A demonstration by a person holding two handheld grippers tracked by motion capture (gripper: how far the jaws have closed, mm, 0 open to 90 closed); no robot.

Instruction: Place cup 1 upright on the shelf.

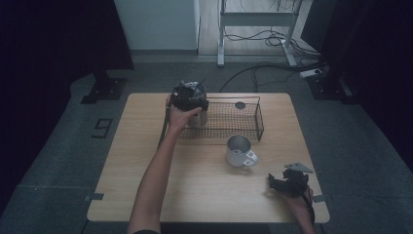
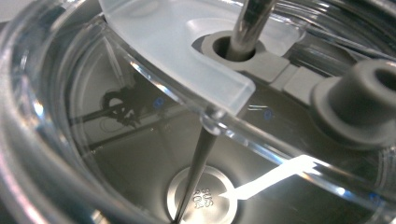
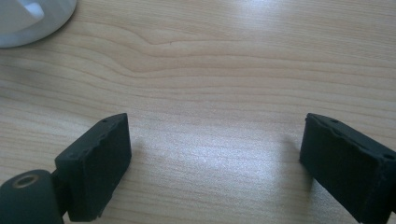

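One steel tumbler [image 1: 197,117] with a clear lid [image 2: 187,60] stands at the left end of one wire basket [image 1: 243,127]; my left gripper [image 1: 189,97] sits over it, grip unclear. One mug [image 1: 239,151] mid-counter [image 1: 195,190]. My right gripper [image 3: 215,154] gapes empty, near right

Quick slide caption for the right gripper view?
Right gripper open, jaws wide apart over bare wooden table, white mug at top left.

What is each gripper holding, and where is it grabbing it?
The left gripper is at the top of the steel tumbler in the wire basket, but its jaws aren't visible, so a hold cannot be told. The right gripper is open, holding nothing.
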